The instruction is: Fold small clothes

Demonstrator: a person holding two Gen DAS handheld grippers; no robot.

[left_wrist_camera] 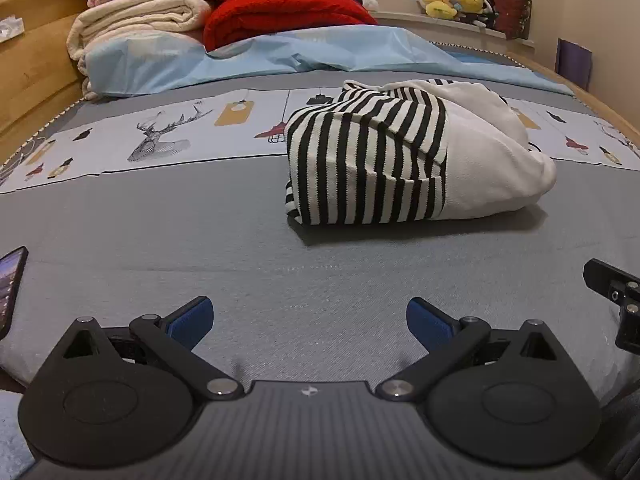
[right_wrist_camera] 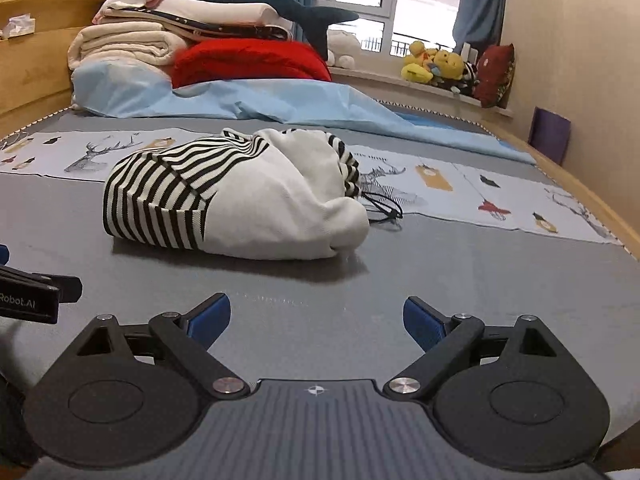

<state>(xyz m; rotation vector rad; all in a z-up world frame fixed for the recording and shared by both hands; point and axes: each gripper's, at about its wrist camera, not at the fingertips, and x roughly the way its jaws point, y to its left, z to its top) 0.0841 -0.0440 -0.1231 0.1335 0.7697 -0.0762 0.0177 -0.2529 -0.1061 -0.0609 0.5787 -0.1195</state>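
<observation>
The striped garment (left_wrist_camera: 416, 156) lies bundled on the bed (left_wrist_camera: 160, 240), ahead of both grippers and touching neither. The left gripper (left_wrist_camera: 310, 320) and right gripper (right_wrist_camera: 316, 320) sit low over the bed, fingers wide and holding nothing. It looks folded but lumpy; a good finish likely means pressing the puffy white end flat and tucking the loose cord (right_wrist_camera: 384, 210) underneath.

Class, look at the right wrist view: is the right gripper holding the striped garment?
No. The right gripper is open and empty above the grey bedspread, while the striped garment lies apart, farther up the bed.
</observation>
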